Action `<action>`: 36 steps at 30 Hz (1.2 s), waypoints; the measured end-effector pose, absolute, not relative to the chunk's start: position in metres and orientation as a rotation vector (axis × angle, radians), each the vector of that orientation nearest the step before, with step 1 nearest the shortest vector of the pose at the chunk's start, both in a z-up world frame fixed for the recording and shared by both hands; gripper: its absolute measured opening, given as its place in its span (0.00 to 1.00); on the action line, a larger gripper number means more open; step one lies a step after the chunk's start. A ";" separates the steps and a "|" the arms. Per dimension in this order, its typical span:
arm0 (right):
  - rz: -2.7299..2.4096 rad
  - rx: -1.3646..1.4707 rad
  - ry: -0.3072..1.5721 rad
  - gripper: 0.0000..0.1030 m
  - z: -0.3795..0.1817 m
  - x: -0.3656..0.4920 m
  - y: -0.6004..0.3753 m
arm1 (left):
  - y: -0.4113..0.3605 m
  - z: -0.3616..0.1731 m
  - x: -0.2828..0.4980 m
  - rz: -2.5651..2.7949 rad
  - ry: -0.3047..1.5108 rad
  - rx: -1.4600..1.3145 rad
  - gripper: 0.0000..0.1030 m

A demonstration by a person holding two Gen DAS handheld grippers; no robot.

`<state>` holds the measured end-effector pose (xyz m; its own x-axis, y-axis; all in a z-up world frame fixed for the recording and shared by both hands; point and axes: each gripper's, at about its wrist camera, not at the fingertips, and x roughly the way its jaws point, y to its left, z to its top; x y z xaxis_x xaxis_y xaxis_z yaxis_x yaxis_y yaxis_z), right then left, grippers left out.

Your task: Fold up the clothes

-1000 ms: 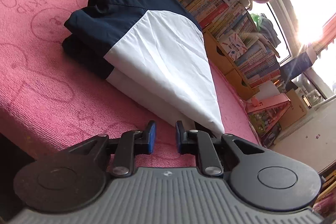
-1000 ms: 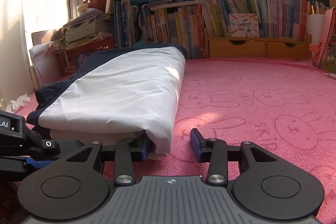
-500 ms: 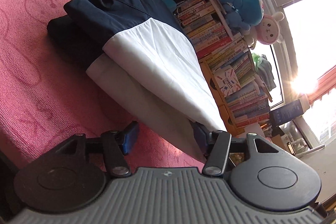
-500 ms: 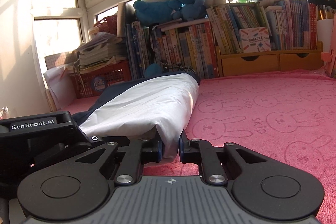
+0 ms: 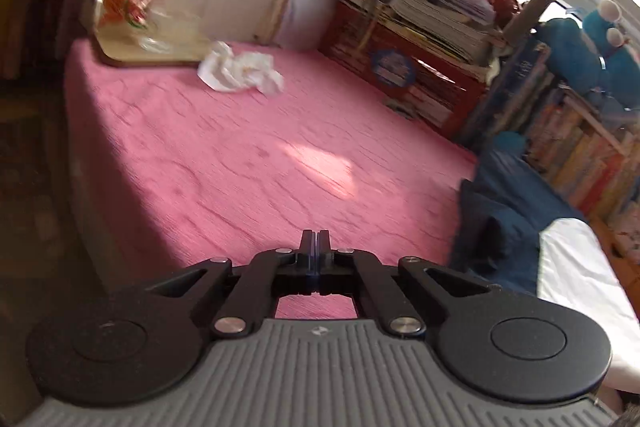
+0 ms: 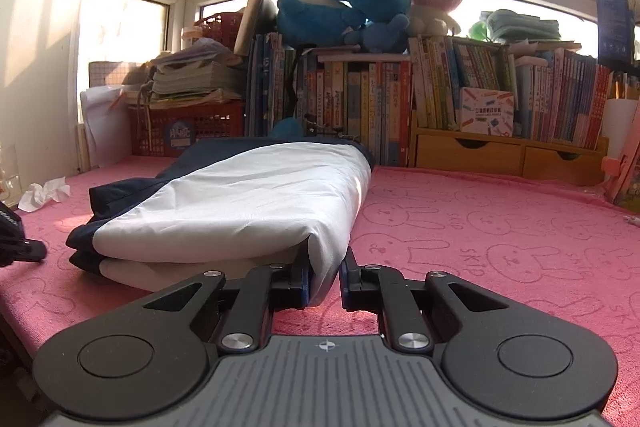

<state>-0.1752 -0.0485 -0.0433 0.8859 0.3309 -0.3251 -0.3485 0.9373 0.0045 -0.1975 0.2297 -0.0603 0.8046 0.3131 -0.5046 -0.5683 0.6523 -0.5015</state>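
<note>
A folded navy and white garment (image 6: 240, 211) lies on the pink rabbit-print cover (image 6: 500, 227). In the right wrist view my right gripper (image 6: 325, 277) is shut on the garment's near white corner, and the fabric fills the gap between its fingers. The left wrist view has the same garment (image 5: 560, 259) at the right edge. My left gripper (image 5: 316, 245) is shut with nothing in it, low over bare pink cover (image 5: 260, 167) to the left of the garment.
A crumpled white tissue (image 5: 240, 71) lies near the far corner, beside a glass jar (image 5: 140, 3) on a wooden board. Bookshelves (image 6: 480, 99), plush toys (image 6: 360, 15) and a red basket (image 6: 184, 131) line the back. The cover's edge (image 5: 80, 187) drops off at left.
My left gripper was open at the garment's edge. It has let go, shut and swung left away from it. My right gripper closed on the white corner and still holds it.
</note>
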 end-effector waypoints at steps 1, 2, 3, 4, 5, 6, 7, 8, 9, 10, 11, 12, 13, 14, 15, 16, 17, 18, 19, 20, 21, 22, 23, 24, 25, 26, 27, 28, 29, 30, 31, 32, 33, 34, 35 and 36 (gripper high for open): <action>0.357 -0.053 0.330 0.15 -0.044 -0.174 -0.049 | 0.226 -0.061 -0.196 0.430 0.401 -0.752 0.00; 0.364 -0.058 0.327 0.15 -0.045 -0.175 -0.049 | 0.223 -0.061 -0.195 0.344 0.406 -0.806 0.04; 0.368 -0.066 0.321 0.15 -0.047 -0.175 -0.049 | 0.219 -0.062 -0.194 0.258 0.410 -0.859 0.04; 0.370 -0.074 0.317 0.15 -0.048 -0.176 -0.049 | 0.216 -0.063 -0.193 0.170 0.414 -0.911 0.07; 0.371 -0.077 0.315 0.15 -0.049 -0.176 -0.049 | 0.212 -0.063 -0.192 0.082 0.417 -0.962 0.16; 0.374 -0.076 0.316 0.15 -0.051 -0.176 -0.049 | 0.209 -0.064 -0.190 -0.007 0.419 -1.012 0.22; 0.376 -0.072 0.317 0.15 -0.052 -0.176 -0.050 | 0.206 -0.064 -0.189 -0.096 0.421 -1.060 0.34; 0.380 -0.067 0.319 0.15 -0.053 -0.176 -0.052 | 0.202 -0.065 -0.188 -0.187 0.422 -1.107 0.38; 0.383 -0.062 0.320 0.15 -0.054 -0.176 -0.053 | 0.199 -0.066 -0.187 -0.278 0.422 -1.153 0.38; 0.386 -0.059 0.321 0.15 -0.054 -0.176 -0.054 | 0.192 -0.068 -0.182 -0.337 0.436 -1.185 0.38; 0.388 -0.057 0.320 0.15 -0.055 -0.175 -0.055 | 0.181 -0.073 -0.173 -0.346 0.467 -1.200 0.38; 0.390 -0.058 0.318 0.15 -0.056 -0.176 -0.055 | 0.173 -0.078 -0.163 -0.352 0.495 -1.217 0.38; 0.392 -0.058 0.314 0.15 -0.056 -0.176 -0.055 | 0.165 -0.083 -0.155 -0.357 0.514 -1.233 0.38; 0.394 -0.056 0.313 0.15 -0.057 -0.176 -0.056 | 0.159 -0.086 -0.147 -0.354 0.517 -1.240 0.38; 0.396 -0.052 0.312 0.15 -0.057 -0.176 -0.056 | 0.156 -0.086 -0.143 -0.339 0.513 -1.236 0.38; 0.397 -0.047 0.311 0.15 -0.057 -0.176 -0.057 | 0.155 -0.085 -0.140 -0.319 0.503 -1.226 0.38; 0.397 -0.042 0.312 0.15 -0.058 -0.176 -0.058 | 0.154 -0.085 -0.137 -0.298 0.493 -1.216 0.38; 0.397 -0.036 0.312 0.15 -0.058 -0.176 -0.058 | 0.153 -0.084 -0.134 -0.278 0.484 -1.206 0.38; 0.397 -0.033 0.311 0.15 -0.059 -0.176 -0.058 | 0.152 -0.084 -0.132 -0.258 0.474 -1.197 0.38; 0.397 -0.031 0.310 0.15 -0.059 -0.176 -0.058 | 0.150 -0.083 -0.129 -0.238 0.464 -1.187 0.38; 0.396 -0.029 0.310 0.15 -0.059 -0.176 -0.059 | 0.149 -0.082 -0.126 -0.218 0.454 -1.176 0.38; 0.396 -0.027 0.310 0.15 -0.060 -0.176 -0.059 | 0.149 -0.082 -0.125 -0.199 0.444 -1.172 0.38; 0.395 -0.026 0.311 0.15 -0.060 -0.176 -0.059 | 0.150 -0.084 -0.126 -0.184 0.433 -1.175 0.38; 0.393 -0.028 0.312 0.15 -0.061 -0.176 -0.059 | 0.152 -0.086 -0.126 -0.168 0.424 -1.179 0.37; 0.391 -0.030 0.313 0.15 -0.061 -0.176 -0.059 | 0.154 -0.088 -0.127 -0.153 0.415 -1.183 0.33; 0.386 -0.035 0.316 0.15 -0.062 -0.176 -0.058 | 0.156 -0.089 -0.127 -0.137 0.407 -1.177 0.20; 0.377 -0.044 0.322 0.15 -0.063 -0.175 -0.057 | 0.160 -0.089 -0.127 -0.116 0.404 -1.158 0.13; 0.368 -0.054 0.328 0.15 -0.064 -0.175 -0.056 | 0.165 -0.088 -0.128 -0.090 0.403 -1.142 0.07; 0.361 -0.059 0.334 0.15 -0.066 -0.175 -0.055 | 0.170 -0.086 -0.130 -0.067 0.397 -1.125 0.07; 0.356 -0.062 0.336 0.15 -0.067 -0.175 -0.054 | 0.175 -0.082 -0.133 -0.049 0.383 -1.099 0.06; 0.351 -0.065 0.337 0.15 -0.069 -0.175 -0.053 | 0.180 -0.078 -0.136 -0.028 0.367 -1.066 0.06; 0.346 -0.067 0.335 0.15 -0.070 -0.176 -0.052 | 0.186 -0.074 -0.141 -0.005 0.351 -1.036 0.06; 0.340 -0.068 0.329 0.15 -0.071 -0.177 -0.051 | 0.192 -0.072 -0.145 0.015 0.338 -1.021 0.06; 0.335 -0.071 0.323 0.15 -0.071 -0.177 -0.050 | 0.198 -0.070 -0.149 0.034 0.325 -1.005 0.06; 0.331 -0.074 0.318 0.15 -0.072 -0.178 -0.050 | 0.205 -0.069 -0.153 0.053 0.312 -0.989 0.06; 0.327 -0.075 0.316 0.15 -0.072 -0.177 -0.050 | 0.210 -0.068 -0.157 0.069 0.303 -0.980 0.06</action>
